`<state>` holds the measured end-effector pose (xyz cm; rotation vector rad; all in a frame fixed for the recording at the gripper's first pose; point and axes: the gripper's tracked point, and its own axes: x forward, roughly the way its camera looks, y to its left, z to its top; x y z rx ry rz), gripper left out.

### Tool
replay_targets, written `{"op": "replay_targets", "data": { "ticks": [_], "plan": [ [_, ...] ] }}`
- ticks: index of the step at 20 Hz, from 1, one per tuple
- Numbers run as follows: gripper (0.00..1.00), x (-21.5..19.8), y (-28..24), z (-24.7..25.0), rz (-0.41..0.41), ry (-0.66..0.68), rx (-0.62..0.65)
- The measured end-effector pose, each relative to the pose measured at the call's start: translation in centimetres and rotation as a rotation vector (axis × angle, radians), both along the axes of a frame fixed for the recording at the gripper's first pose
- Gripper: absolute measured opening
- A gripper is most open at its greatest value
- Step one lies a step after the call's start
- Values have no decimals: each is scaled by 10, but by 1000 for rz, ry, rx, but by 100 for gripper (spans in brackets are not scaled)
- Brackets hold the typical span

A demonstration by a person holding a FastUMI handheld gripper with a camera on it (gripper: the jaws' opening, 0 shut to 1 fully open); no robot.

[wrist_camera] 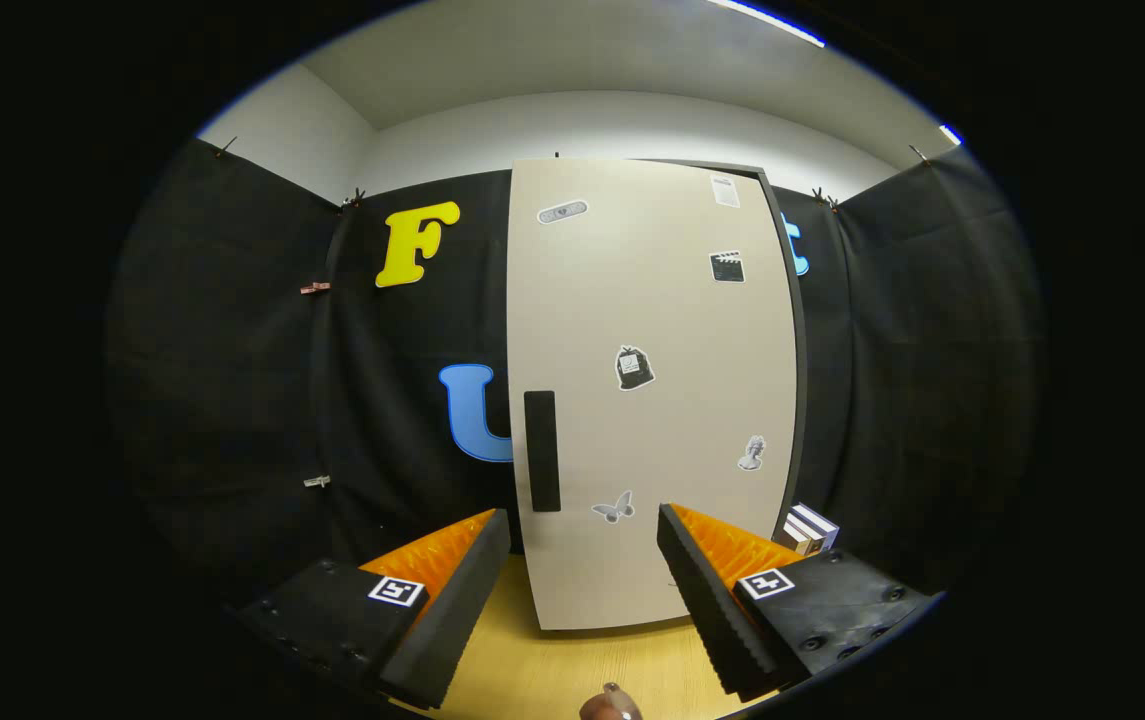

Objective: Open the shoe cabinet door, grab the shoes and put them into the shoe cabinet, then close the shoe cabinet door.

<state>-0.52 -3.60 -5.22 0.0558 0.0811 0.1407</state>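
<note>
Cabinet door (pixel 652 400) stands upright, closed, beyond the spread hand-held gripper (pixel 584 545).

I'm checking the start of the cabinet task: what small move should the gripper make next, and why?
Probably ease forward and toward the black handle near the left edge of the cabinet door. The door looks shut, the gripper is open and empty, and its fingers stand apart short of the door, so the handle has to be reached first.
</note>
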Motion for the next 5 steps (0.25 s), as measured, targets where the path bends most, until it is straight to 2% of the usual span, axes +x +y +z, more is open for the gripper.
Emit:
{"op": "replay_targets", "data": {
  "ticks": [5],
  "plan": [
    [98, 5, -11, -1, -24, 9, 10]
  ]
}}
